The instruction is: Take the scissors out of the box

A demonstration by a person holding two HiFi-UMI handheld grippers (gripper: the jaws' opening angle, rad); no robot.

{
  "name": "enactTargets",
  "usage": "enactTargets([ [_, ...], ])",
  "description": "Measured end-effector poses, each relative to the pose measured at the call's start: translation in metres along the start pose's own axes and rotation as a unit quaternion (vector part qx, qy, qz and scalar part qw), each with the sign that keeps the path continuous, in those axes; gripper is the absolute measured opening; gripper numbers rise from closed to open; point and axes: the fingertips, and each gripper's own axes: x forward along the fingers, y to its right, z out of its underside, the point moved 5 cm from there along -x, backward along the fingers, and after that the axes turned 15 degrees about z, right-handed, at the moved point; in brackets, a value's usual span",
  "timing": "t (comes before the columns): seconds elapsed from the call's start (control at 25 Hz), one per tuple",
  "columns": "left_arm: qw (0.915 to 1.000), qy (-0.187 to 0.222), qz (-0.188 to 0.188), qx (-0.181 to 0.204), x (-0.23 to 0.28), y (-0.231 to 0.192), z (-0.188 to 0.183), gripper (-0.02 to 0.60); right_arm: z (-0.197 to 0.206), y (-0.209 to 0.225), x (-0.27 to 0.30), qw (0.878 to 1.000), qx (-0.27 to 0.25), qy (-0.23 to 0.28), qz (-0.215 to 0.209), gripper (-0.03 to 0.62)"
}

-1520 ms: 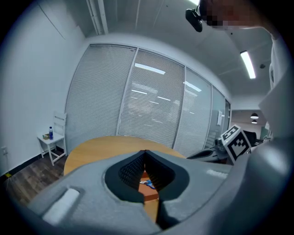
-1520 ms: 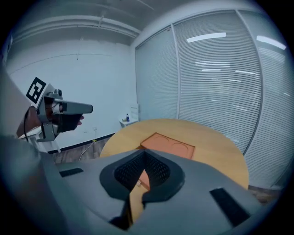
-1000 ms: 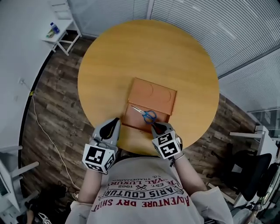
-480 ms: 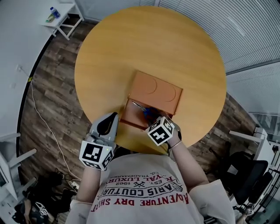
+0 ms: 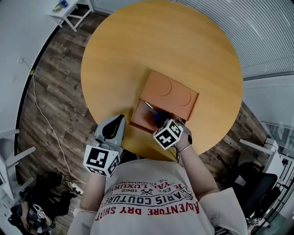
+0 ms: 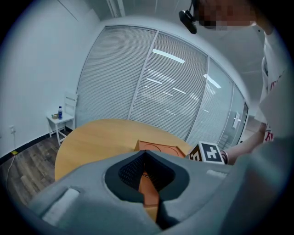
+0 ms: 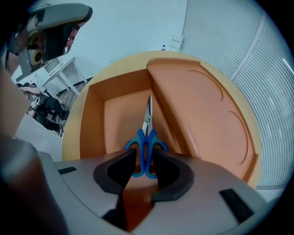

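An orange box (image 5: 140, 120) lies on the round wooden table (image 5: 119, 55), its lid (image 5: 171, 92) slid toward the far side. Blue-handled scissors (image 7: 146, 137) lie in the uncovered compartment, blades (image 5: 149, 107) pointing away from me. My right gripper (image 7: 144, 158) points steeply down into the box. Its jaws are opening and straddle the scissors' handles without pressing on them. In the head view its marker cube hides the handles. My left gripper (image 5: 118, 121) hovers at the table's near edge, left of the box, shut on nothing.
A small white side table (image 5: 73, 7) with a bottle stands on the wood floor beyond the round table. A cable (image 5: 41, 114) trails along the floor at left. An office chair (image 5: 257, 183) stands at right. Blinds cover the glass walls.
My right gripper has tipped downward and dropped into the box, its cube now covering the scissors' handles. The left gripper has sunk slightly. The scissors lie where they were.
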Motion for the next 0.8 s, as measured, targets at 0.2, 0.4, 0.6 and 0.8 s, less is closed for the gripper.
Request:
enactTargets([
  [0.2,1.0,0.006,-0.001,-0.005,-0.005,-0.005,-0.001,0.009,-0.003,-0.003,0.002,1.0,0.003,0.007,0.0,0.126],
  [0.4,0.9999,0.011,-0.003,0.001,-0.009,-0.008,-0.008,0.009,-0.003,-0.004,0.003,1.0,-0.013,0.016,-0.01,0.095],
  [0.6,0.9999,0.011,0.006,0.008,-0.015,-0.002,-0.011,0.009,0.0,-0.002,0.001,0.998,-0.054,0.029,-0.027,0.089],
  [0.8,0.9999,0.012,-0.004,0.007,-0.029,0.002,-0.011,0.009,0.002,-0.006,-0.013,0.998,-0.021,0.039,-0.045,0.089],
])
